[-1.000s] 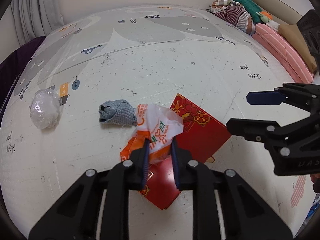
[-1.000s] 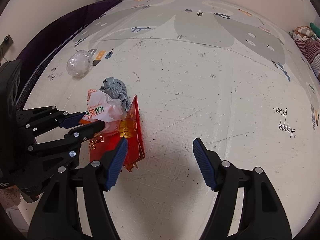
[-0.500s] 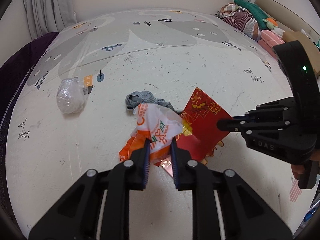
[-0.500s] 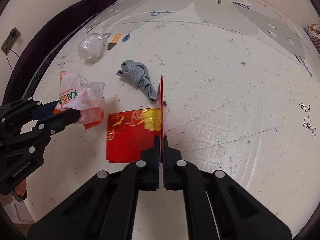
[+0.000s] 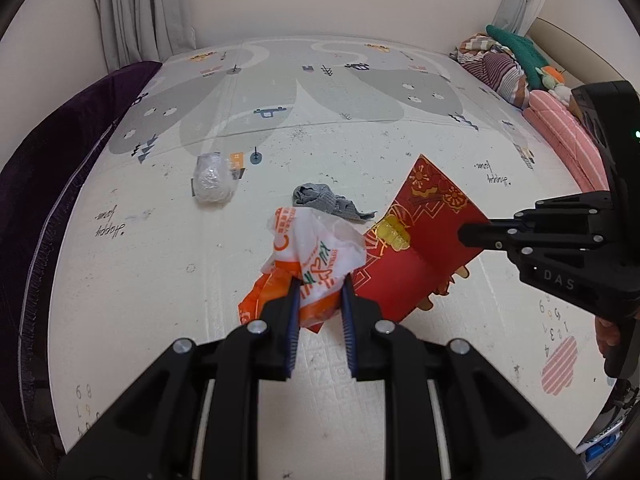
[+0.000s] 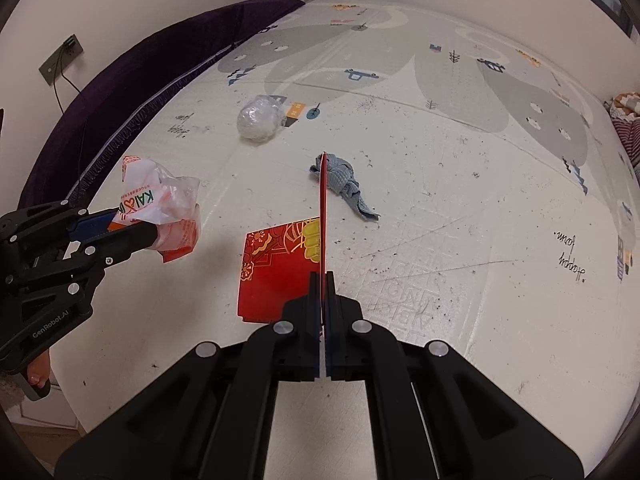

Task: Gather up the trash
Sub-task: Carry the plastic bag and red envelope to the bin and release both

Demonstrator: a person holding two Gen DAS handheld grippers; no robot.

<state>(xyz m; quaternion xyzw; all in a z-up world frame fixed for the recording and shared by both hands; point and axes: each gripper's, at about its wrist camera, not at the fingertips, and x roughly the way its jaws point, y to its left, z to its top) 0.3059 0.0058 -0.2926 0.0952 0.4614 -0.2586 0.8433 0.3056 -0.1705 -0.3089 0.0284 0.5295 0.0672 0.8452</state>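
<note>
My left gripper (image 5: 319, 280) is shut on a crumpled white and orange plastic bag (image 5: 312, 254) and holds it above the floor mat; the bag also shows in the right wrist view (image 6: 160, 210). My right gripper (image 6: 322, 278) is shut on the edge of a red paper bag with gold print (image 6: 280, 268), lifted off the mat; the red bag also shows in the left wrist view (image 5: 420, 240), to the right of the plastic bag. A grey crumpled cloth (image 5: 326, 200) and a clear plastic wad (image 5: 212, 178) lie on the mat beyond.
A purple cushion (image 5: 52, 152) runs along the mat's left edge. Folded bedding and pink cushions (image 5: 560, 132) lie at the far right. Curtains (image 5: 140, 12) hang on the back wall. A wall socket (image 6: 62, 60) sits at the left.
My right gripper closed on the red paper bag and lifted it off the mat. My left gripper rose and drew back with the plastic bag still in it.
</note>
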